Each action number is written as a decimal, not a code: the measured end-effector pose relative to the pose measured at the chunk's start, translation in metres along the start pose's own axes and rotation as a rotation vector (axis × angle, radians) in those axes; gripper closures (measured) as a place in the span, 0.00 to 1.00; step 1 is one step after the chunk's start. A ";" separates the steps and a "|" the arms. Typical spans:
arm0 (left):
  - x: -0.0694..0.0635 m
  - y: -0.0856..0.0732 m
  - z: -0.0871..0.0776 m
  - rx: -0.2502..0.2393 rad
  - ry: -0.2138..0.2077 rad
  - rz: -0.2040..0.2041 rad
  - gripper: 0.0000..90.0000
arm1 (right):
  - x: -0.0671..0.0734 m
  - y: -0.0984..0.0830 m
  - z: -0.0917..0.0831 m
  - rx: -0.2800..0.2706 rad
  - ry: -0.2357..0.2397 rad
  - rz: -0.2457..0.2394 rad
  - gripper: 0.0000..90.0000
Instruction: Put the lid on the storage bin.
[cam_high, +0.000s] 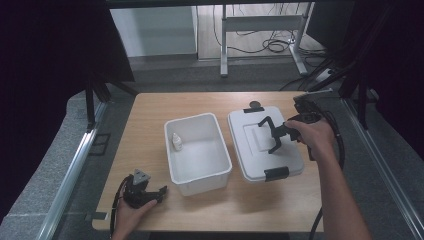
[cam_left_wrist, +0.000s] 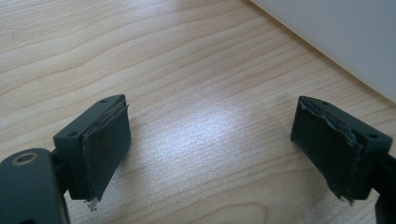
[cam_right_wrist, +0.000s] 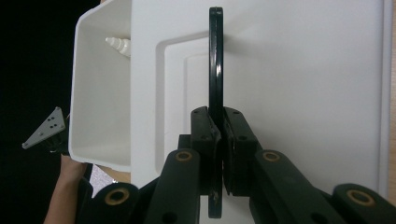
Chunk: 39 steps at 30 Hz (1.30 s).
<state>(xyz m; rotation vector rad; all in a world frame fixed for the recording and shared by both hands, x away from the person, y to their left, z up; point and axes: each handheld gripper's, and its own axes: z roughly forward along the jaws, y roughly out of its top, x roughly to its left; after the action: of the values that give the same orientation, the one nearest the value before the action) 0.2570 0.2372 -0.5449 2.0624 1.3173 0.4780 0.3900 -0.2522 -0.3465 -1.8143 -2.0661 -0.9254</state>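
Observation:
An open white bin (cam_high: 205, 184) stands mid-table with a small white bottle (cam_high: 176, 141) inside near its left wall. To its right lies the white lid (cam_high: 250, 150), its black handle (cam_high: 267, 130) swung up. My right gripper (cam_high: 280, 134) is shut on that handle. In the right gripper view the jaws (cam_right_wrist: 217, 126) pinch the thin black handle (cam_right_wrist: 215, 56) above the lid (cam_right_wrist: 303, 93), with the bin (cam_right_wrist: 98, 93) and bottle (cam_right_wrist: 117, 44) beyond. My left gripper (cam_high: 161, 192) rests open at the front left of the table, nothing between its pads (cam_left_wrist: 212, 140).
The lid carries black latches at its far end (cam_high: 253, 109) and near end (cam_high: 276, 173). The bin's white wall (cam_left_wrist: 345, 42) is just ahead of the left gripper. Bare wooden tabletop (cam_high: 145, 115) lies left of the bin. A desk frame and cables (cam_high: 270, 45) stand beyond the table.

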 end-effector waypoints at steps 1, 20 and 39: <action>0.000 0.000 0.000 0.000 0.000 0.000 0.13 | 0.001 0.000 0.001 0.004 -0.002 -0.001 0.94; 0.000 0.000 0.000 0.000 0.000 0.000 0.13 | 0.018 0.005 0.003 0.007 0.009 -0.015 0.94; 0.000 0.000 0.000 0.000 0.000 0.001 0.13 | 0.039 0.011 0.018 0.027 0.020 -0.037 0.94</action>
<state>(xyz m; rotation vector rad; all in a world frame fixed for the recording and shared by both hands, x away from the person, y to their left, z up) 0.2574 0.2372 -0.5449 2.0637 1.3157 0.4780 0.3962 -0.2102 -0.3352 -1.7519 -2.0968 -0.9168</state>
